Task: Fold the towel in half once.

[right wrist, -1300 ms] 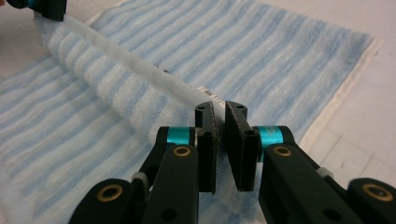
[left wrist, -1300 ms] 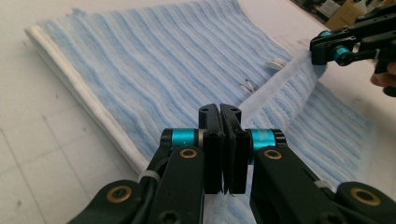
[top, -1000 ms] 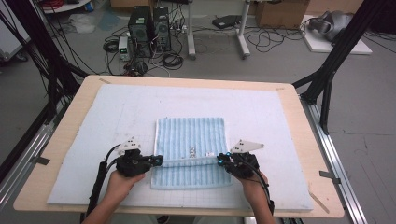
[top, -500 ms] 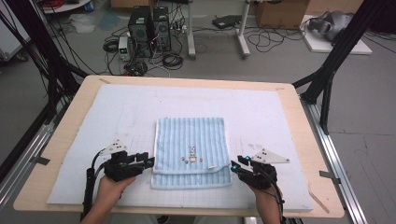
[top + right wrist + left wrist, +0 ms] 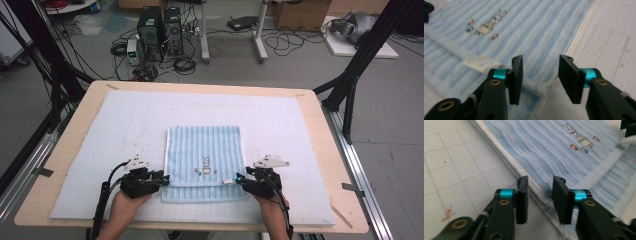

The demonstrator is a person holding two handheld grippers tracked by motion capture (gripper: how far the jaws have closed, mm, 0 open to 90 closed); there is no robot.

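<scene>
Blue striped towel [image 5: 204, 157] lying flat on the pale gridded mat [image 5: 100, 145] near the front of the counter [image 5: 310, 102], folded once, with the top layer's hem stopping short of the front edge and a strip of lower layer showing. Left tongs [image 5: 162, 179] at the towel's front-left corner, right tongs [image 5: 239, 178] at its front-right corner beside the small white label [image 5: 228, 181]. Both released, jaws parted with cloth edge under the gap and pads clear of it; left jaws just closing a little, right about steady. Judged risks: pinching just the upper layer, so the lower one drags and the fold skews; clamping the label instead of the hem; uneven bites at the two corners, leaving a crooked next fold; scooping the mat along with the towel
</scene>
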